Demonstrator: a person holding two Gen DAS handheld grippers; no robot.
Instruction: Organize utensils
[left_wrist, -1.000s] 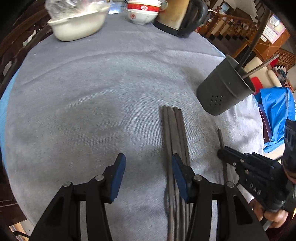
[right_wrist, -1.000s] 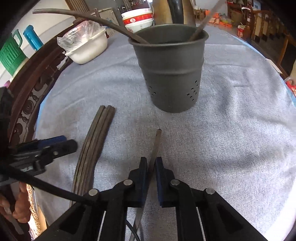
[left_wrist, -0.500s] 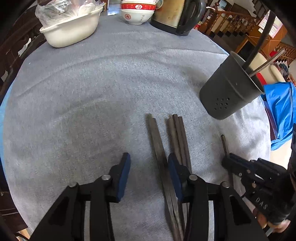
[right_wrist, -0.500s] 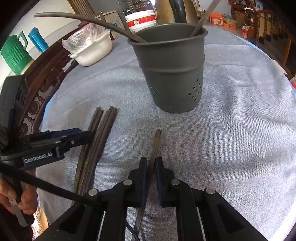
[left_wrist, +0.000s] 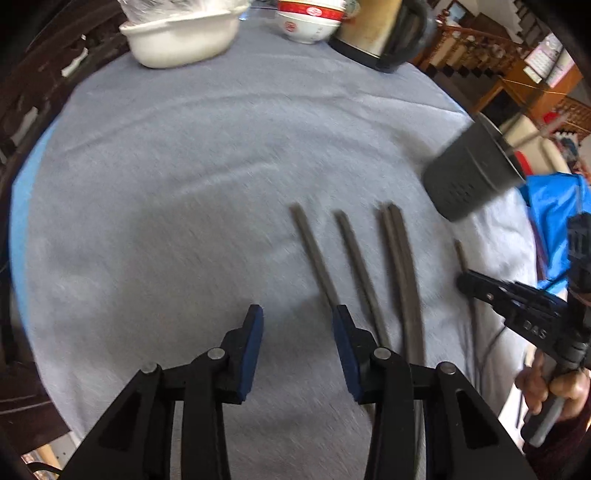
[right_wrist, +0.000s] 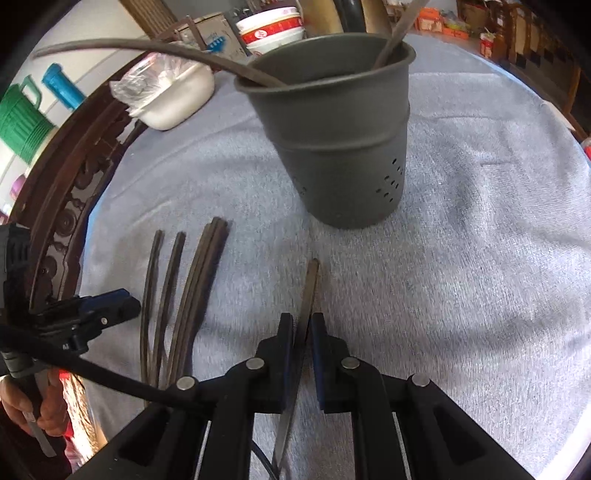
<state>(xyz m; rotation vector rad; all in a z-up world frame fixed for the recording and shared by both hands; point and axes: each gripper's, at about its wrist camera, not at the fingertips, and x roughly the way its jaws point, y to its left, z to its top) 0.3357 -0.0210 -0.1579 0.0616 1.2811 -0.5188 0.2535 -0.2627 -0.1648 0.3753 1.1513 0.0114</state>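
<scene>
Dark wooden chopsticks lie fanned on the grey-clothed worktop, toward its near edge. The left gripper hovers over them, jaws partly open with nothing between; its right pad seems to touch the leftmost stick, though blur hides it. The right gripper pinches a single chopstick. The grey utensil holder stands beyond, toward the right edge.
</scene>
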